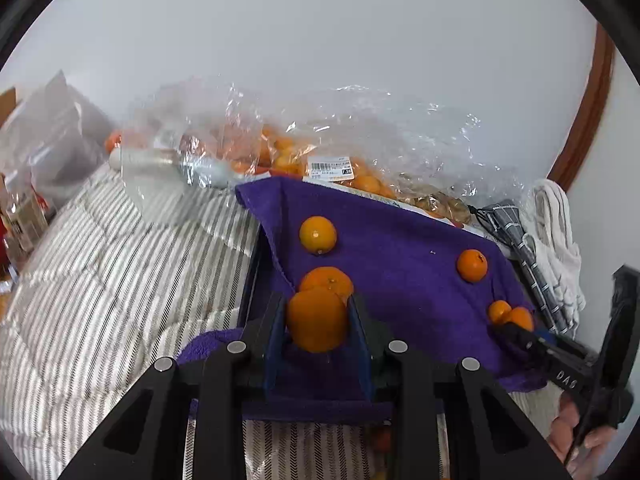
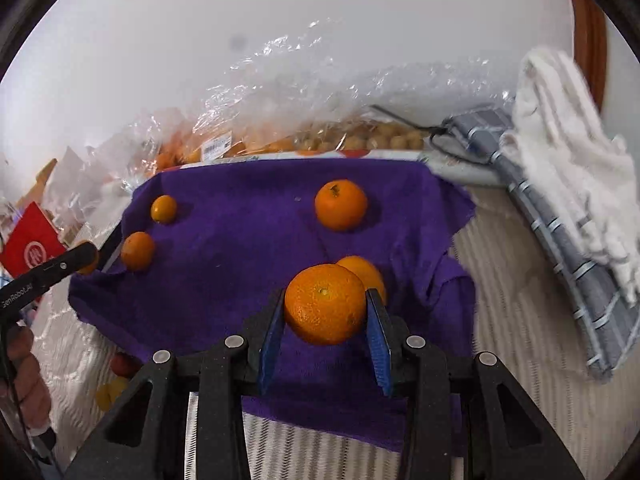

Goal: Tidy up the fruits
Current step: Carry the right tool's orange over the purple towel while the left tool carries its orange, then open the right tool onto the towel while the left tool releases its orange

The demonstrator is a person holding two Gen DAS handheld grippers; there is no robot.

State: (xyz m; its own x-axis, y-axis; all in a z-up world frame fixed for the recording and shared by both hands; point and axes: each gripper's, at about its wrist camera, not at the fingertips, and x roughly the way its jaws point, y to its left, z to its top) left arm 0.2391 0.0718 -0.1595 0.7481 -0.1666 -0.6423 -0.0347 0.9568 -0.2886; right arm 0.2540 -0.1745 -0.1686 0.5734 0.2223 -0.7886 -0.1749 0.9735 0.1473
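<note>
**Both claws carrying oranges over the purple towel**

The sorting is looking partly done: a few round orange mandarins are lying spread on the purple terry towel (image 2: 248, 248) covering part of the striped bed quilt (image 1: 120, 280), while many more are waiting in the crinkled clear plastic bag (image 1: 320, 148) behind it. The left claw (image 1: 318, 320) is clamping a smooth orange mandarin (image 1: 317, 318) between its blue pads, just above the towel's near edge. The right claw (image 2: 326, 316) is gripping a dimpled orange mandarin (image 2: 325, 304) likewise, jaws parted only fruit-wide.
</note>
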